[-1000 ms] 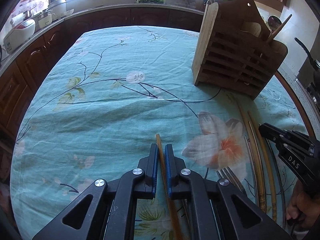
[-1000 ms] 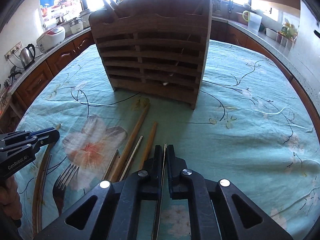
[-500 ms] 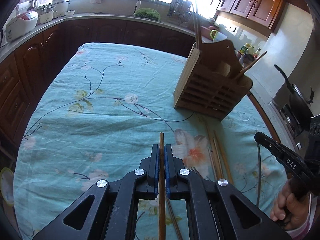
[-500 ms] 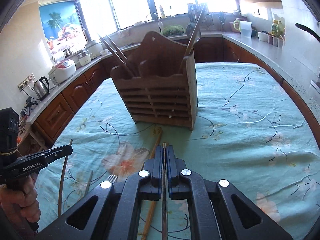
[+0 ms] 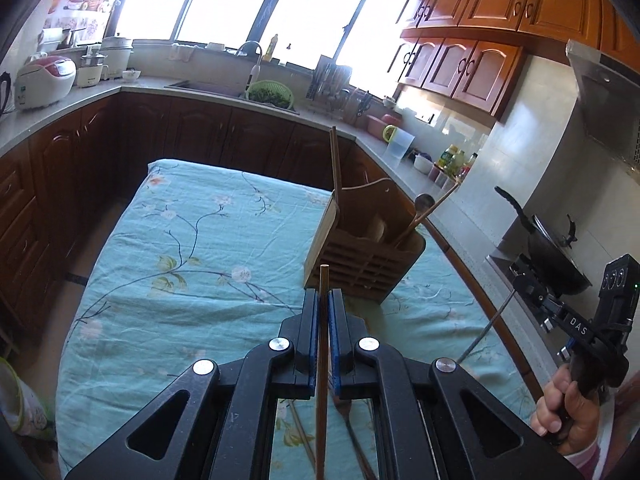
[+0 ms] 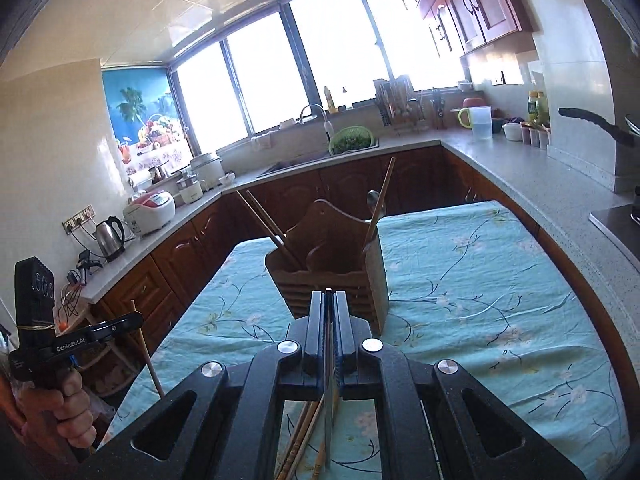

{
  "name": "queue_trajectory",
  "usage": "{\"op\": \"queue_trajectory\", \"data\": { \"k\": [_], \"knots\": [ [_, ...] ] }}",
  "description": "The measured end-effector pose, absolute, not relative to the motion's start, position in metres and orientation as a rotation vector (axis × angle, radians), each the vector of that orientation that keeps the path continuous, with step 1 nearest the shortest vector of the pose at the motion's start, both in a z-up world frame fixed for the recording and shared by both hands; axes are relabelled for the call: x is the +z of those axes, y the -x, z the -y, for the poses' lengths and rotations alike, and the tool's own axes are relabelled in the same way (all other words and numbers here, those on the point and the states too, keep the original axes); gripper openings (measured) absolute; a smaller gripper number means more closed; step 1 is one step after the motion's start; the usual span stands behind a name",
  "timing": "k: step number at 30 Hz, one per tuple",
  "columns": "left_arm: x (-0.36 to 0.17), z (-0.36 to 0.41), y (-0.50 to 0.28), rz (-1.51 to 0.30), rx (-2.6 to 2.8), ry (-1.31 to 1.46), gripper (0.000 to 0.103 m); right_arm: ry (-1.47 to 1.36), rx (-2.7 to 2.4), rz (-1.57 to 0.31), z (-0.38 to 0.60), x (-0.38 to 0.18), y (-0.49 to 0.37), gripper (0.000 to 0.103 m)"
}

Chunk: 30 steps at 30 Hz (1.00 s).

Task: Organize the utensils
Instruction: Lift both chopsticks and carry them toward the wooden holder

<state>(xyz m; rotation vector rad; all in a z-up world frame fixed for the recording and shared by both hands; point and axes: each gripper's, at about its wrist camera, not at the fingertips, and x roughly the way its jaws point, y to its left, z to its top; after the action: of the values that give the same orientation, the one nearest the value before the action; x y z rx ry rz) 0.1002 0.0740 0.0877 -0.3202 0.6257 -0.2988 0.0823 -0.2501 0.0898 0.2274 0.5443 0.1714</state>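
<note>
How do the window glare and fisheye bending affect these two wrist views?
Left wrist view: windows blown white, cabinet fronts beneath dark, counter edges bowed; teal floral tablecloth and slatted wooden utensil holder stay sharp. Right wrist view: same white windows, holder backlit and dim.

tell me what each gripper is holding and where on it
Left gripper: a wooden chopstick, pinched close to its upper end. Right gripper: a thin metal utensil, clamped near its tip; which kind cannot be told.
</note>
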Motion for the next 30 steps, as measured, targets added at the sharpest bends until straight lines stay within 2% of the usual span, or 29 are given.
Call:
{"op": "queue_trajectory", "data": {
  "k": [9,30],
  "knots": [
    [0.096,-0.077,-0.096,-0.589,-0.306,0.314,0.003,-0.263,0.176,-0.523,0.26,0.095,-0.084,0.004],
    [0.103,-0.08,-0.137,-0.523,-0.31,0.365,0.003,-0.264,0.179,-0.462,0.265,0.121,-0.105,0.004]
  ]
}}
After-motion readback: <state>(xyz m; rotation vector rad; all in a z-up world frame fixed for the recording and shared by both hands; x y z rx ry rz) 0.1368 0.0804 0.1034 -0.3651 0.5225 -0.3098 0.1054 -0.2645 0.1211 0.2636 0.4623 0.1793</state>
